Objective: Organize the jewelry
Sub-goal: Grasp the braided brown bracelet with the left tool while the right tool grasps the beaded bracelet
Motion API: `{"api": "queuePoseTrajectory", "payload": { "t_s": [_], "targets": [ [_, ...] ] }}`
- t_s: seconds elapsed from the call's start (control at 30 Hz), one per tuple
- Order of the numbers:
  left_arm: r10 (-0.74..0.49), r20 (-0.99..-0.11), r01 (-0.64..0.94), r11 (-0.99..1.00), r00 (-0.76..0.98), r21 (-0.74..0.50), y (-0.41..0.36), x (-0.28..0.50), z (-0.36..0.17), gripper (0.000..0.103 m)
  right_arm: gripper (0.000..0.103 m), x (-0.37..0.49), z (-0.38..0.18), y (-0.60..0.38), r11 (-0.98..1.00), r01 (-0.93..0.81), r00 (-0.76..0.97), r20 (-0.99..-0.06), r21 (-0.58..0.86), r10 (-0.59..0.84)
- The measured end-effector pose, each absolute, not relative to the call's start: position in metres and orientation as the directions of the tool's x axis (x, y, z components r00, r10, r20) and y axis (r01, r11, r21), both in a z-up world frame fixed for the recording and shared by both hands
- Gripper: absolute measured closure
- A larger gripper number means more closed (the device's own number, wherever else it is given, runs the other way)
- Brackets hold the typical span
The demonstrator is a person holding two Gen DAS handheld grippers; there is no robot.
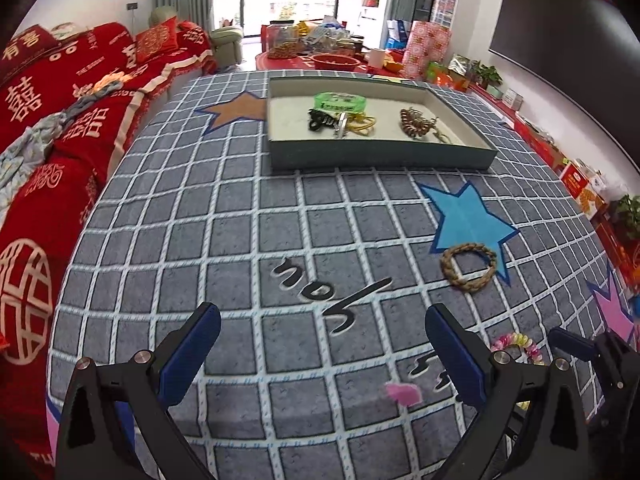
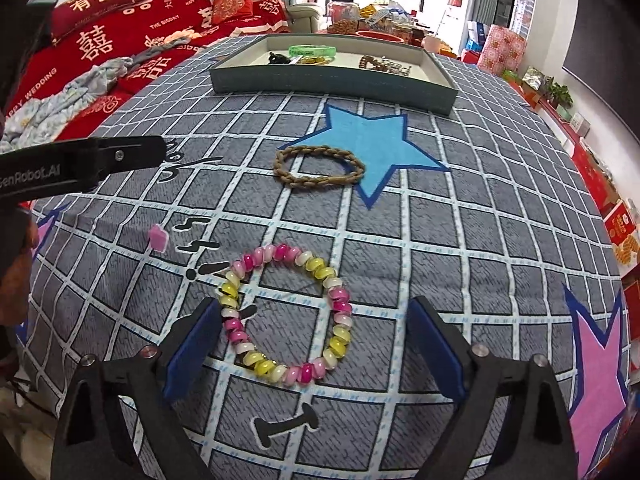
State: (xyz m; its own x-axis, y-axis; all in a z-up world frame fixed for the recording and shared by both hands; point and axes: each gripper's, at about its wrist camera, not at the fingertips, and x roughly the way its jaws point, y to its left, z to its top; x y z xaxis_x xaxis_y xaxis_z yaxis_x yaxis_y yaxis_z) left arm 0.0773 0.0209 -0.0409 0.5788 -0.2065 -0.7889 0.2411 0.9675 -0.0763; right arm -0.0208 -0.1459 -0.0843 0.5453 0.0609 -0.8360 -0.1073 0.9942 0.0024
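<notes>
A pink, yellow and white beaded bracelet (image 2: 286, 314) lies on the checked cloth between the fingers of my open right gripper (image 2: 314, 322); its left edge is close to the left finger. It also shows in the left wrist view (image 1: 518, 346). A brown braided bracelet (image 2: 319, 166) (image 1: 468, 266) lies beyond it by the blue star. A teal tray (image 1: 380, 156) (image 2: 332, 88) at the far side holds a green band (image 1: 340, 102), a black clip, yellow rings and a brown bead piece (image 1: 416, 124). My left gripper (image 1: 322, 322) is open and empty above bare cloth.
A small pink scrap (image 2: 157, 238) (image 1: 404, 394) lies on the cloth. A red sofa (image 1: 60, 120) runs along the left edge. A cluttered red table (image 1: 320, 52) stands behind the tray. Boxes and plants line the right wall under a dark TV.
</notes>
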Motion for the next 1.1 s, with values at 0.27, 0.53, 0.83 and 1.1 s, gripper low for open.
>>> {"api": "queuePoseTrajectory", "payload": {
  "t_s": [0.27,0.53,0.83,1.1],
  "targets": [
    [-0.313,-0.778,0.422,0.904,0.545,-0.069,-0.023,0.085,-0.03,0.0,0.055,-0.029,-0.077,-0.166,0.997,-0.071,0.573,-0.819,0.0,0.041],
    [-0.338,-0.802,0.535,0.845,0.492,-0.029,-0.068,0.095,-0.041,0.0,0.078,-0.033,-0.076,-0.18,0.999,-0.037,0.591,-0.805,0.032,0.048],
    [-0.316,-0.83,0.584,0.812,0.459,0.014,-0.097,0.102,-0.056,0.008,0.082,-0.037,-0.075,-0.196,0.998,-0.01,0.588,-0.806,0.067,0.06],
    [-0.337,-0.835,0.63,0.777,0.434,0.014,-0.104,0.091,-0.059,0.079,0.082,-0.036,-0.076,-0.202,0.996,0.0,0.59,-0.804,0.087,0.07]
  ]
}}
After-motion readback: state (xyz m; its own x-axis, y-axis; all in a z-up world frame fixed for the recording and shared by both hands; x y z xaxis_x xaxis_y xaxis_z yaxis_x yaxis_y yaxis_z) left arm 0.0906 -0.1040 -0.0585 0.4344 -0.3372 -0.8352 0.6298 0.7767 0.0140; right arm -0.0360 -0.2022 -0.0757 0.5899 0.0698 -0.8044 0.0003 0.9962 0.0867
